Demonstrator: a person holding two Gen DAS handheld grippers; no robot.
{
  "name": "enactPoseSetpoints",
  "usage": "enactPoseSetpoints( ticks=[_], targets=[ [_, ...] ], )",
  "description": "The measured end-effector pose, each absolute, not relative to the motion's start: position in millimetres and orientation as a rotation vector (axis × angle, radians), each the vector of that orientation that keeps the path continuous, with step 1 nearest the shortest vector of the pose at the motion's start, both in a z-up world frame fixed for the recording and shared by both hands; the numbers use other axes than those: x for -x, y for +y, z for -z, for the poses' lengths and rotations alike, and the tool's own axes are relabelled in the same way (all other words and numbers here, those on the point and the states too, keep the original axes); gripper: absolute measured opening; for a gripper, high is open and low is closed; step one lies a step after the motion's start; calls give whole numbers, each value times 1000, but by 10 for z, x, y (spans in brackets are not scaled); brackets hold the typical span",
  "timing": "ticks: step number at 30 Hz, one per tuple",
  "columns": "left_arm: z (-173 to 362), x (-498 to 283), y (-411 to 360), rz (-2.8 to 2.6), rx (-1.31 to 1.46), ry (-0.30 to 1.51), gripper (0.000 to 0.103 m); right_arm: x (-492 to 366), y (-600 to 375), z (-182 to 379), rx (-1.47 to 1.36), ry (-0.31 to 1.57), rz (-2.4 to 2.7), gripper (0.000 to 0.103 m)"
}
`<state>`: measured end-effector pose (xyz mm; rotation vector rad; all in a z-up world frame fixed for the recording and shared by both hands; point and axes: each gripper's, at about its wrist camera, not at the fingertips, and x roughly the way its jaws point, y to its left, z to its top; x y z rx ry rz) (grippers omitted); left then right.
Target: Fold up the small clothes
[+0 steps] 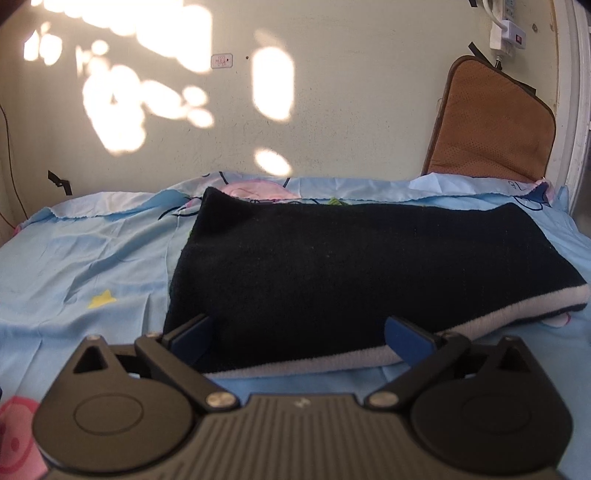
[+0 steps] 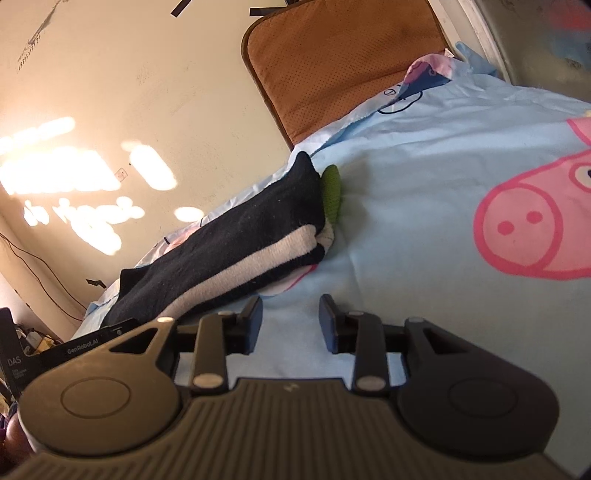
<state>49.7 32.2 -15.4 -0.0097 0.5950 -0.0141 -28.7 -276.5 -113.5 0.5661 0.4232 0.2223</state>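
A cream plaster wall, dappled with bright patches of sunlight, backs a surface covered by a light-blue printed cotton sheet bearing a pink cartoon pig and a small yellow star. On the sheet lies the folded dark navy knitted garment with a white ribbed band, its long near edge running left to right in the left wrist view, its far edge close to the wall. A tan perforated cushion with dark piping leans upright against the wall at the far right, behind the sheet's rumpled edge. A white power adapter with a cord hangs on the wall above the cushion; strips of black tape and a small pale label mark the wall farther left. A small green knitted item peeks out just beside the garment's far right corner, touching it.

The left gripper stands spread wide at the garment's near edge, its blue pads on either side of the fold, the white band passing between them; the pads do not press on the cloth. The right gripper, seen from its own wrist camera, is parted with only bare sheet between its blue pads, just to the right of the garment's near right corner, apart from it.
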Motion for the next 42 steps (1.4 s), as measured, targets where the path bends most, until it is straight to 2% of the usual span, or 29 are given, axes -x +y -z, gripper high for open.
enactPoseSetpoints(
  ticks=[10, 20, 25, 42],
  targets=[
    [177, -467, 340, 17, 28, 600, 103, 272, -2868, 1181, -669, 414, -262, 41],
    [164, -431, 389, 28, 75, 577, 103, 291, -2748, 1144, -575, 399, -236, 48],
    [165, -410, 411, 37, 90, 566, 103, 326, -2684, 1123, -517, 374, -216, 65],
    [118, -221, 442, 100, 124, 434, 103, 340, -2588, 1125, -441, 352, -102, 71]
  ],
)
